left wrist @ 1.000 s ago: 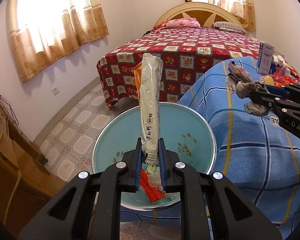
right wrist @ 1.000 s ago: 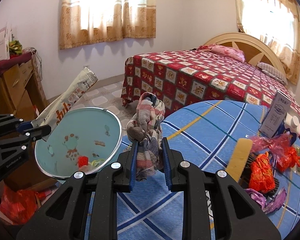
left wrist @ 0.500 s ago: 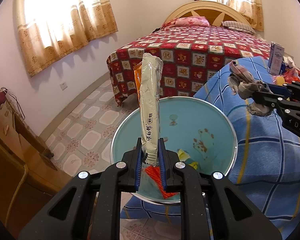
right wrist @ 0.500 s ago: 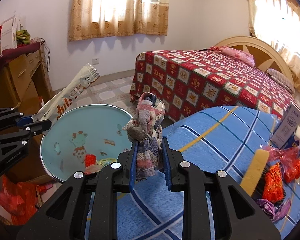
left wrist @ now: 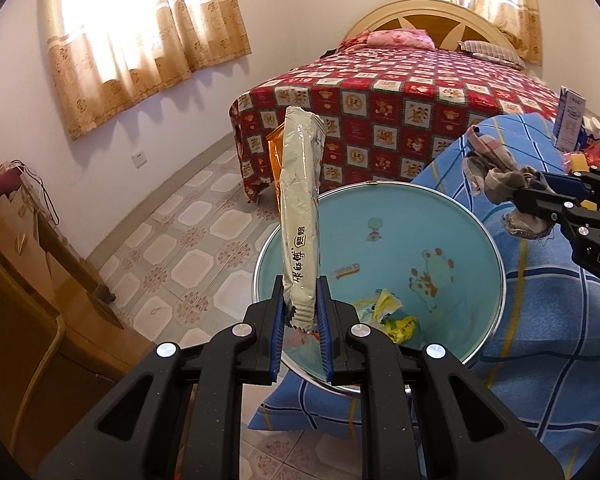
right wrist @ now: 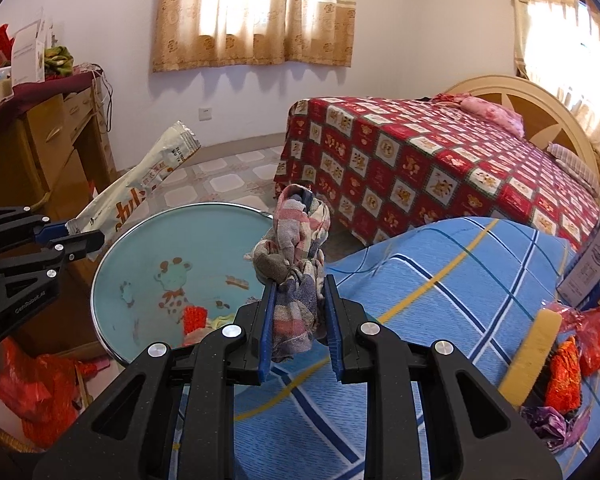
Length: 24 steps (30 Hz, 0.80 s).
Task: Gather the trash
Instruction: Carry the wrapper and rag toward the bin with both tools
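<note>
Fingers of the left gripper (left wrist: 302,320) clamp the bottom of a tall white wrapper (left wrist: 301,216), upright over the blue basin (left wrist: 476,240). The right gripper (right wrist: 300,320) pinches a plaid rag (right wrist: 296,256) at the basin's edge, above the blue cloth (right wrist: 440,280). Scraps (left wrist: 392,316) lie inside.

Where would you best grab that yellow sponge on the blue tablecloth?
Grip the yellow sponge across its narrow width, near the upper end, coming from above. It is a long flat slab lying propped at a slant, its lower end among the red wrappers. The upper end looks clearer, so fingers there should catch less clutter.
</note>
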### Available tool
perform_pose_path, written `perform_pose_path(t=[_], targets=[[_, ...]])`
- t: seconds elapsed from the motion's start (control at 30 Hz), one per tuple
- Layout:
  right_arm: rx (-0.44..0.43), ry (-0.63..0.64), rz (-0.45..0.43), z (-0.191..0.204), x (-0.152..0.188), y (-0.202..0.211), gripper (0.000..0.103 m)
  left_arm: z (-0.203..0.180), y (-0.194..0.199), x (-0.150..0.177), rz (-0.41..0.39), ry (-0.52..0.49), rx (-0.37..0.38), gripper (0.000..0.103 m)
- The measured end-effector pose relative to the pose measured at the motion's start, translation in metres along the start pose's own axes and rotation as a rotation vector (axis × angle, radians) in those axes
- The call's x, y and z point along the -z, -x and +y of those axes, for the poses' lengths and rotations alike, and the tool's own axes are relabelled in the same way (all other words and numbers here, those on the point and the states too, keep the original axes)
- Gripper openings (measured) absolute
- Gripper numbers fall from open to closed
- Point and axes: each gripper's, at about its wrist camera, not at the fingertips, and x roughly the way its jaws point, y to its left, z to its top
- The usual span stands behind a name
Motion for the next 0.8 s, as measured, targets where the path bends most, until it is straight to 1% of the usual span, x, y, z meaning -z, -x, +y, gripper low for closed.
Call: perform_pose_path(t=[0.2, 0.8], targets=[[-0.009, 0.01, 0.005, 0.0069, -0.0015, -0.0042, 0.023, 0.0015, -0.0017, 0.0004, 0.005, 0.01, -0.002, 0.015], [-0.012, 0.016, 0.007, 0.0092, -0.0027, -0.005, 0.023, 0.0038, -0.0039, 0.0018, 0.007, 0.016, 0.004, 0.015]])
